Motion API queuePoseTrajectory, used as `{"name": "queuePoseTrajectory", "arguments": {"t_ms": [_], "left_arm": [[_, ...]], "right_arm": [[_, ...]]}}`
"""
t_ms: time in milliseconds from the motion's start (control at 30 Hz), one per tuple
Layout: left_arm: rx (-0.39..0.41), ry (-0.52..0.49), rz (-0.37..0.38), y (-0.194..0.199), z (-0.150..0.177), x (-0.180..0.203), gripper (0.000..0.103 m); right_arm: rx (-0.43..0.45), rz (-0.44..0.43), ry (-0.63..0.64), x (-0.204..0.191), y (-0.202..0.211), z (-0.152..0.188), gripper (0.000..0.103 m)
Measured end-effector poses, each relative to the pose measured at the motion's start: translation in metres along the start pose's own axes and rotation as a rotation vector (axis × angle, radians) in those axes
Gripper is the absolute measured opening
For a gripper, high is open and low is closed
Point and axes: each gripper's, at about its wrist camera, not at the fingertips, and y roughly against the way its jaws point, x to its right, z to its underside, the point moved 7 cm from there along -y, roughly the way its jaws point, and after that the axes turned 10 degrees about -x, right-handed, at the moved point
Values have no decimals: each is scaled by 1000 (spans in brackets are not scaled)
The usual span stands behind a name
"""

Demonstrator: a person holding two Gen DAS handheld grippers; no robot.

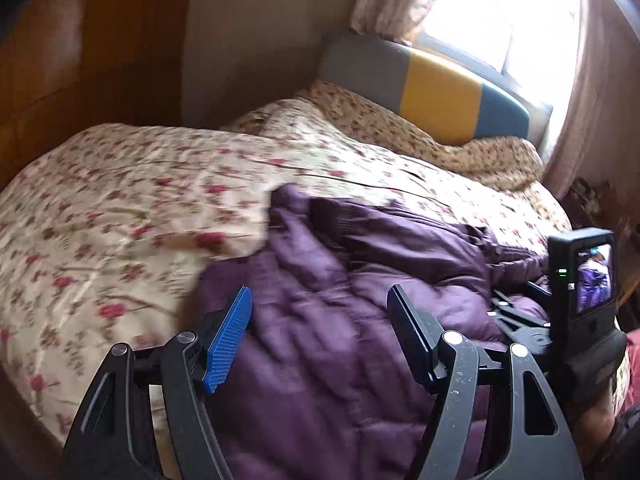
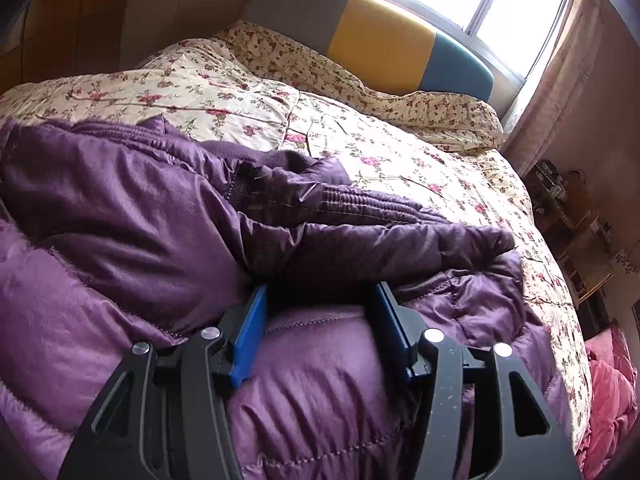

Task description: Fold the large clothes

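- Purple padded jacket (image 2: 160, 240): lies crumpled on the bed (image 2: 360, 152), over the flowered bedspread, on the side away from the striped headboard (image 2: 380, 36). It is not flat; one layer is thrown over another.
- Sleeve (image 2: 380, 240): a long padded tube running across the right wrist view from the jacket's bulk at the left toward a cuff end at the right, so its long axis lies crosswise to the jaws.
- Right gripper (image 2: 322, 324): low on the jacket, jaws spread wide, blue pads standing apart on either side of a quilted bulge. The tips reach to the sleeve's lower edge. Whether they press the cloth or only brush it cannot be told; nothing is pinched between them.
- Left gripper (image 1: 320, 320): above the jacket's left part, jaws also spread wide and holding nothing. This view is blurred, so contact with the cloth cannot be judged. The jacket lies ahead and to the right of these jaws; bare bedspread lies to their left.
- Relation governing the next move: the sleeve lies just ahead of the right jaws and well off from the left, so the right hand appears the nearer for taking it. Closing on the sleeve edge would probably be needed before any fold.
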Motion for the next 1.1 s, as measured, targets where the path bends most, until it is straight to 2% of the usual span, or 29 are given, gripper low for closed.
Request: {"name": "queuePoseTrajectory", "arguments": {"t_ms": [100, 233, 333, 500, 633, 900, 1100], "left_arm": [[-7, 38, -18, 8, 5, -27, 70], [-45, 73, 0, 10, 14, -50, 70], [-88, 99, 48, 8, 26, -59, 70], [-128, 129, 134, 7, 41, -63, 70], [-156, 196, 229, 5, 47, -68, 70], [-206, 294, 365, -3, 57, -75, 70], [-257, 284, 431, -10, 67, -64, 70]], "right_arm": [[28, -7, 8, 1, 13, 2, 58], [49, -32, 11, 3, 32, 10, 57], [63, -60, 15, 7, 48, 18, 54], [52, -139, 15, 12, 69, 38, 34], [31, -199, 0, 22, 80, 57, 28], [0, -238, 5, 26, 91, 87, 26], [-29, -225, 65, 14, 82, 98, 22]]}}
